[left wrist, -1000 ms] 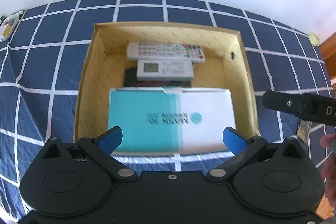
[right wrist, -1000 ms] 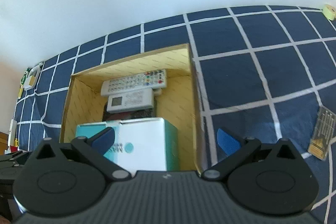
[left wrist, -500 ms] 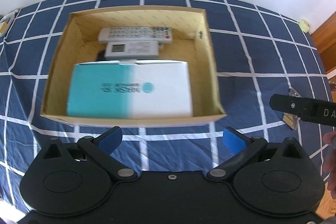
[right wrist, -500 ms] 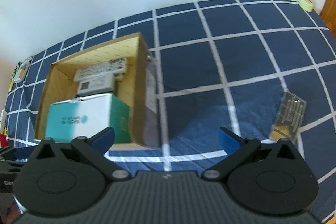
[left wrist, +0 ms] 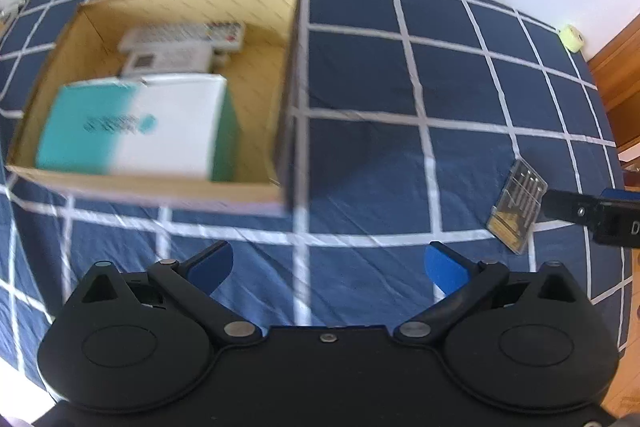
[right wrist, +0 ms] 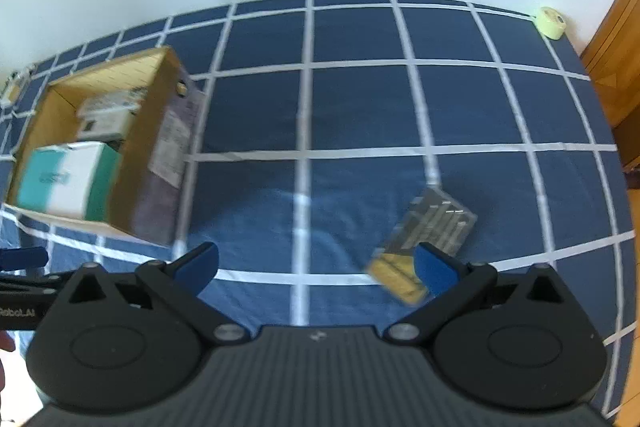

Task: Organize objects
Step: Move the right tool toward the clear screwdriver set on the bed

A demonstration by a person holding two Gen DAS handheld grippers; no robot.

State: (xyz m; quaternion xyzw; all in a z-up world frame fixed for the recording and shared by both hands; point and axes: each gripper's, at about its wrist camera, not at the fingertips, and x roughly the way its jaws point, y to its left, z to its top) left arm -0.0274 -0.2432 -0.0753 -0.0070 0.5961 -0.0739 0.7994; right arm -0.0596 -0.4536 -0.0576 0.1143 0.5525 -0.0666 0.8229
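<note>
Both grippers, left [left wrist: 326, 267] and right [right wrist: 316, 267], are wide open and empty; the screwdriver case [right wrist: 426, 241] lies on the bedspread [right wrist: 360, 107], awaiting pickup into the box [right wrist: 132, 155].

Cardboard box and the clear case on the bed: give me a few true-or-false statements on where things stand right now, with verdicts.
1. The teal-and-white box lies inside the cardboard box. True.
2. The clear case sits inside the cardboard box. False: it lies on the checked bedspread, to the right of the box.
3. The right gripper is shut on the clear case. False: its jaws are open and hold nothing.
4. Two remotes lie in the cardboard box behind the teal-and-white box. True.
5. The left gripper is open and empty. True.
</note>
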